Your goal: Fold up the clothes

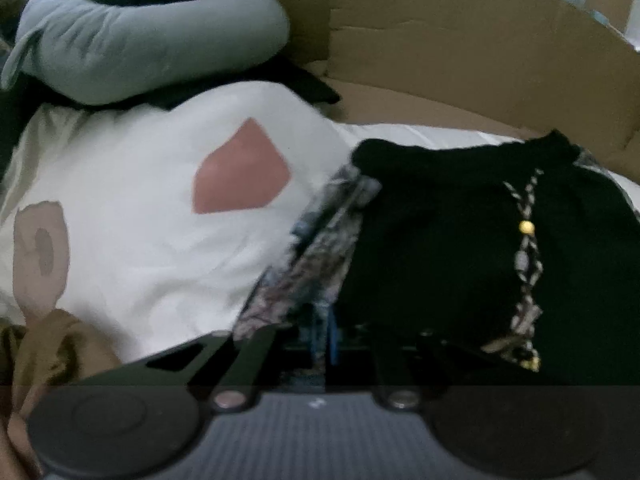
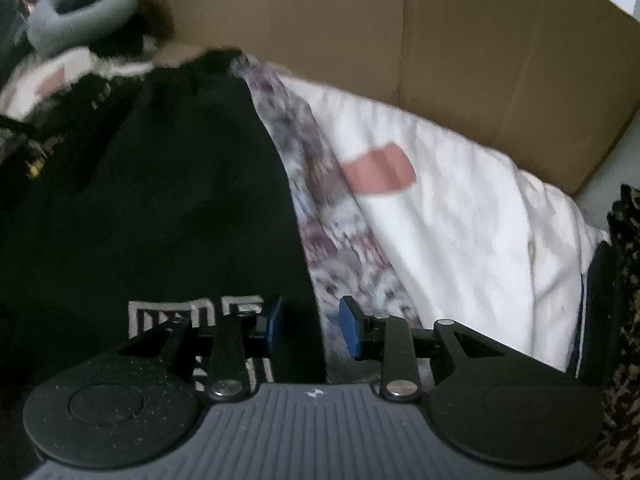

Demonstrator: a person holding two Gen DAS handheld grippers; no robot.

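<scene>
Left gripper (image 1: 326,344), lower centre, fingers closed on the black garment's (image 1: 460,240) patterned hem (image 1: 316,264) for folding; right gripper (image 2: 310,326) fingers parted, straddling its edge.

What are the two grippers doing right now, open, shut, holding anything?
Left gripper: shut on the black garment's patterned edge.
Right gripper: open, garment edge between the pads, not pinched.

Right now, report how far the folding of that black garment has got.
Done: the black garment lies spread on the white bedding, its patterned trim exposed. In hand: the left gripper has its jaws shut at the trim on the near edge; whether it pinches cloth is unclear. The right gripper straddles the near hem, jaws apart, gripping nothing. Left: no finished fold shows.
</scene>
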